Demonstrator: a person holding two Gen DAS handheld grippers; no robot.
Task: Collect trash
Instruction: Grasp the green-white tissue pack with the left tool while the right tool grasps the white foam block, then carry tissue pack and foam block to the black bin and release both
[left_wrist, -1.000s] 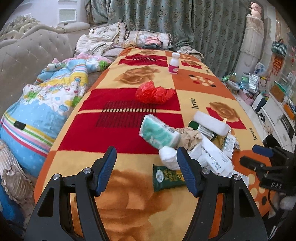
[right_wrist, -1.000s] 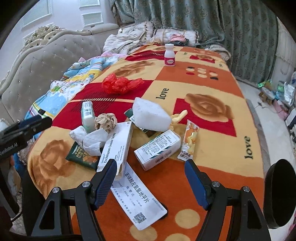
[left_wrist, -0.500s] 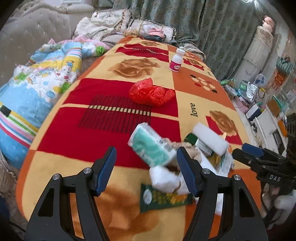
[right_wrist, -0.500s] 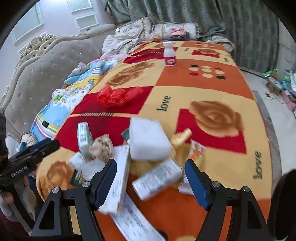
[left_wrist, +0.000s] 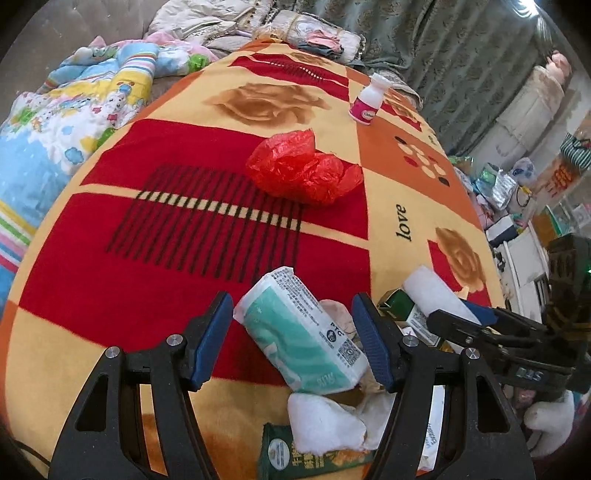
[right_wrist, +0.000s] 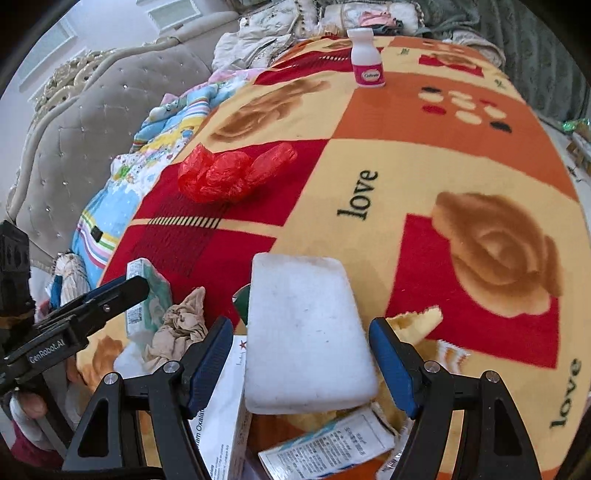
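Left gripper (left_wrist: 291, 341) jaws closing – teal tissue pack (left_wrist: 301, 332) between them, tilted 11-to-5 o'clock, pads not pressing yet. Right gripper (right_wrist: 301, 360) half open, holding nothing – white foam block (right_wrist: 304, 332) in the gap, red bag (right_wrist: 232, 175) at 11 o'clock.

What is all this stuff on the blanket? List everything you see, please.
Tissue pack: one, teal and white, between the left gripper's fingers.
Foam block: one, white, between the right gripper's fingers.
Plastic bag: one, red, crumpled, mid-blanket.
Small bottle: one, white with pink label, upright at the far end.
Crumpled paper: one, beige, beside the tissue pack.
Medicine boxes: two at least, white, under the foam block.
Green packet: one, at the near edge.
Blanket: one, red, orange and yellow, with roses.
Left gripper: black with blue pads, jaws closing, not yet pressing.
Right gripper: same colours, open.
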